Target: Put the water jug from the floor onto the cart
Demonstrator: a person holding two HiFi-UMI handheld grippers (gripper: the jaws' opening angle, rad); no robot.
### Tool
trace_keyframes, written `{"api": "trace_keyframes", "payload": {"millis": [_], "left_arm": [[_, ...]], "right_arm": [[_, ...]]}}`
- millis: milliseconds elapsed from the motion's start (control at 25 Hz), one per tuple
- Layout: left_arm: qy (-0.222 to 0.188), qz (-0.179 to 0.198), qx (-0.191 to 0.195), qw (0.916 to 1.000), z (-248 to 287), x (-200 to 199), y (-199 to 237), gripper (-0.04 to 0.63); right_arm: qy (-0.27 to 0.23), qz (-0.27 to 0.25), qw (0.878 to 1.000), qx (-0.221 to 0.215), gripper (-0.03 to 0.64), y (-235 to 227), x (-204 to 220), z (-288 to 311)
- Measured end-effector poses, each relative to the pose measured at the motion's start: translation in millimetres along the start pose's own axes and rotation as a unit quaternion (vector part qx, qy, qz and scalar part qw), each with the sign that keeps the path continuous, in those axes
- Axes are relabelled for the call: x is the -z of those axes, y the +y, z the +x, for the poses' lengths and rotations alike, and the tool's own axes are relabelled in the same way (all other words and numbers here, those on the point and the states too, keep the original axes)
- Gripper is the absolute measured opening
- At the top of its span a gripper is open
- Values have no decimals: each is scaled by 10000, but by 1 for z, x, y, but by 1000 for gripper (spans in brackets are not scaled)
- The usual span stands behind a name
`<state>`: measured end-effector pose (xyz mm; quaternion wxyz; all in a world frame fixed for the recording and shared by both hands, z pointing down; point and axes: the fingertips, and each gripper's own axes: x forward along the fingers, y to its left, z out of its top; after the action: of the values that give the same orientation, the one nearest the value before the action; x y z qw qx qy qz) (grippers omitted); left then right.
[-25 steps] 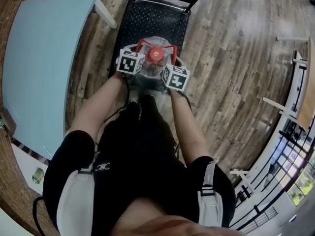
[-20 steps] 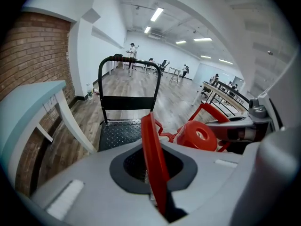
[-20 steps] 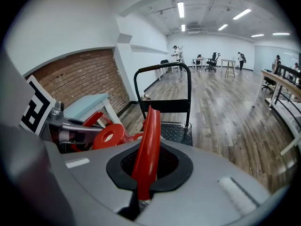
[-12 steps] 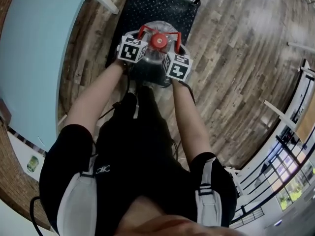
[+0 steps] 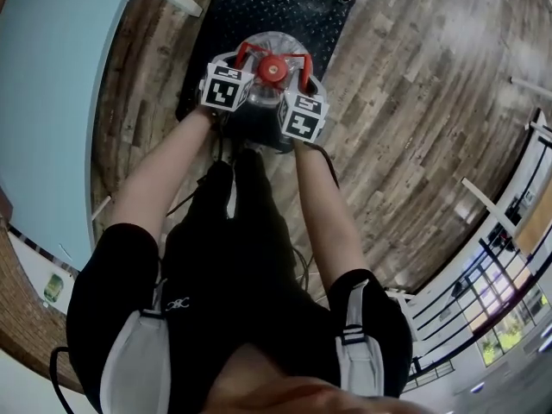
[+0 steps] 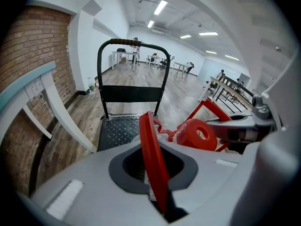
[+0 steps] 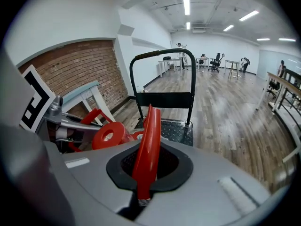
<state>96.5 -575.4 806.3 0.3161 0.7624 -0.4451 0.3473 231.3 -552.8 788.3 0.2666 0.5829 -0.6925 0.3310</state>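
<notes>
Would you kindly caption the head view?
Left hand-held gripper, jaws just opening, and right hand-held gripper hold the water jug.

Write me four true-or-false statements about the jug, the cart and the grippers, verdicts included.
Both the left gripper and the right gripper clamp the red handle of the water jug. True; the left jaws have just been opening slightly, handle between them.
The jug's cap is blue. False: it is red.
The cart deck is black. True.
The cart's push handle is folded flat. False: it stands upright.
</notes>
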Motion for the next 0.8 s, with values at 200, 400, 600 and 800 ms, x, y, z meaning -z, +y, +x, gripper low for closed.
{"api": "trace_keyframes", "payload": {"millis": [200, 400, 600, 800], "left_arm": [[-32, -88, -12, 10000, 5, 4, 11, 12], [-201, 167, -122, 9996, 2, 3, 8, 39], [-272, 309, -238, 9989, 1, 1, 3, 285], [-443, 140, -460, 9979, -21, 0, 9, 323]], "right_arm": [[-34, 167, 9998, -55, 15, -3, 6, 8], [70, 275, 9996, -97, 17, -8, 13, 10], [-14, 444, 9987, -266, 185, -3, 15, 8], [-400, 577, 9975, -69, 287, -5, 10, -17]]}}
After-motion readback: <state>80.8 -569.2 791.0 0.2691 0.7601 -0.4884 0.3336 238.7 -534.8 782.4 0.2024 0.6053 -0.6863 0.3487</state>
